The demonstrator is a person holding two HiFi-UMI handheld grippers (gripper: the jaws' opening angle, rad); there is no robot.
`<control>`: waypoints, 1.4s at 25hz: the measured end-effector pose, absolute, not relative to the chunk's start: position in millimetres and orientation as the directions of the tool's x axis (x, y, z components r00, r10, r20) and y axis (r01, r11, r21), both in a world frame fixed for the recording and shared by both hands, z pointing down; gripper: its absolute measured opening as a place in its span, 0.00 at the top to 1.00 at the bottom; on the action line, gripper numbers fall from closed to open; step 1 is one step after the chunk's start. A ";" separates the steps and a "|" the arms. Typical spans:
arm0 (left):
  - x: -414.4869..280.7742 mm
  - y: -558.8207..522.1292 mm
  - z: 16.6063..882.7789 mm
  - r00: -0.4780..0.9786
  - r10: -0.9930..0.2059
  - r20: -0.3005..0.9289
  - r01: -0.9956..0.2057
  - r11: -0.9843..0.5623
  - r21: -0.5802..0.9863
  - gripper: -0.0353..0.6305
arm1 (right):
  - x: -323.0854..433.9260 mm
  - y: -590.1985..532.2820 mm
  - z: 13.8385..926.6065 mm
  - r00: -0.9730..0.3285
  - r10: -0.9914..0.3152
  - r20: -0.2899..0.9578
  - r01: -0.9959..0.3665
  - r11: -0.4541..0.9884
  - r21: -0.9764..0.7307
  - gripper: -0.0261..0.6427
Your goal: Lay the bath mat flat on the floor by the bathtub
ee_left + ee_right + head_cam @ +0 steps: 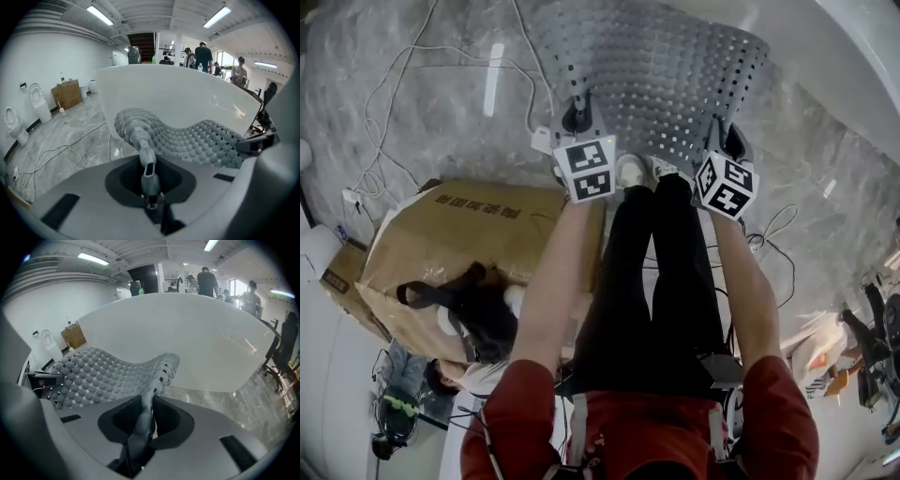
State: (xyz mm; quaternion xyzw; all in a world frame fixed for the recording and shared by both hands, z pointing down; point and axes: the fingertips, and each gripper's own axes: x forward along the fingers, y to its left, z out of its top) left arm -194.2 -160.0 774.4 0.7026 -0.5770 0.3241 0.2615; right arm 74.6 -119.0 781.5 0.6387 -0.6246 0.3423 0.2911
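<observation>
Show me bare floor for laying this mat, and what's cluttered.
Bare marble floor lies between the bath mat and bathtub, on the right. The left is crowded: cables and a cardboard box.

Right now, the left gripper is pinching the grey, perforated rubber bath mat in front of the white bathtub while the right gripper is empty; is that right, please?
Not quite: the right gripper is not empty. The right gripper view shows its jaws shut on the grey perforated rubber bath mat too. The left gripper does pinch it in front of the white bathtub.
</observation>
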 end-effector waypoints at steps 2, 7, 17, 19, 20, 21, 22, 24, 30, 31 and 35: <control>-195.0 -165.6 798.8 0.110 -0.632 0.767 -0.982 -0.190 -0.016 0.88 | 74.6 -124.7 805.0 -0.013 -0.586 0.810 -0.997 -0.051 -0.053 0.84; -199.5 -183.7 858.7 0.088 -0.616 0.783 -0.980 -0.196 -0.044 0.88 | 72.6 -143.7 862.7 -0.019 -0.566 0.824 -0.997 -0.050 -0.058 0.83; -201.2 -217.1 963.6 0.050 -0.579 0.814 -0.967 -0.233 -0.106 0.88 | 77.7 -163.5 957.0 -0.031 -0.533 0.846 -0.998 -0.030 -0.055 0.83; -199.5 -223.5 980.3 0.046 -0.580 0.813 -0.961 -0.247 -0.122 0.88 | 82.0 -166.1 973.3 -0.021 -0.527 0.850 -0.997 -0.047 -0.053 0.83; -199.4 -226.8 988.2 0.042 -0.581 0.813 -0.958 -0.254 -0.132 0.88 | 83.6 -167.6 980.8 -0.016 -0.525 0.851 -0.997 -0.052 -0.051 0.83; -200.1 -230.0 995.7 0.038 -0.582 0.812 -0.956 -0.257 -0.140 0.88 | 84.3 -169.3 987.9 -0.014 -0.525 0.851 -0.997 -0.054 -0.049 0.83; -201.0 -233.5 1002.9 0.033 -0.583 0.811 -0.955 -0.259 -0.147 0.88 | 84.2 -171.4 994.7 -0.014 -0.525 0.851 -0.998 -0.051 -0.048 0.83; -202.1 -242.0 1015.9 0.028 -0.587 0.809 -0.949 -0.269 -0.162 0.88 | 83.1 -176.3 1007.3 -0.017 -0.526 0.850 -0.998 -0.041 -0.045 0.83; -211.6 -257.7 1049.8 -0.005 -0.582 0.813 -0.936 -0.283 -0.208 0.88 | 76.4 -180.7 1040.2 -0.018 -0.517 0.856 -0.998 -0.040 -0.045 0.81; -214.4 -258.6 1055.8 -0.010 -0.577 0.817 -0.936 -0.283 -0.212 0.88 | 75.7 -180.2 1045.8 -0.018 -0.512 0.859 -0.998 -0.045 -0.048 0.81; -221.2 -261.7 1077.4 -0.026 -0.564 0.825 -0.920 -0.309 -0.241 0.88 | 77.4 -175.8 1067.4 -0.016 -0.493 0.870 -0.998 -0.042 -0.042 0.80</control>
